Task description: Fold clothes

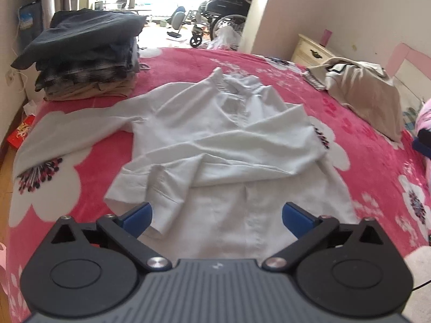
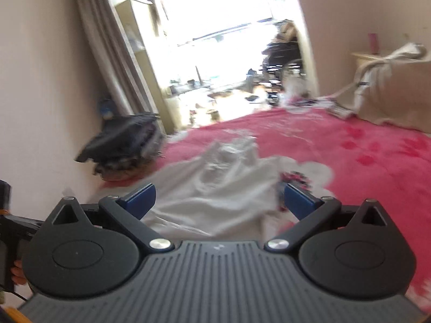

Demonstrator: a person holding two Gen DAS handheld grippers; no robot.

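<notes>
A pale grey long-sleeved shirt (image 1: 215, 134) lies spread on the pink flowered bed cover (image 1: 350, 107), collar away from me, one sleeve laid across its body and the other stretched out to the left. My left gripper (image 1: 216, 216) hangs over the shirt's near hem, open wide, with nothing between its blue pads (image 1: 138, 218). The right wrist view is blurred: the same shirt (image 2: 215, 188) lies ahead and below, and my right gripper (image 2: 219, 202) stands open above it, holding nothing.
A stack of folded dark and plaid clothes (image 1: 89, 53) sits at the bed's far left corner. A beige garment heap (image 1: 363, 91) lies at the far right, near a cream nightstand (image 1: 312, 49). A wheelchair (image 1: 221, 18) stands beyond the bed's foot. The other hand's gripper handle (image 2: 8, 228) shows at the left edge.
</notes>
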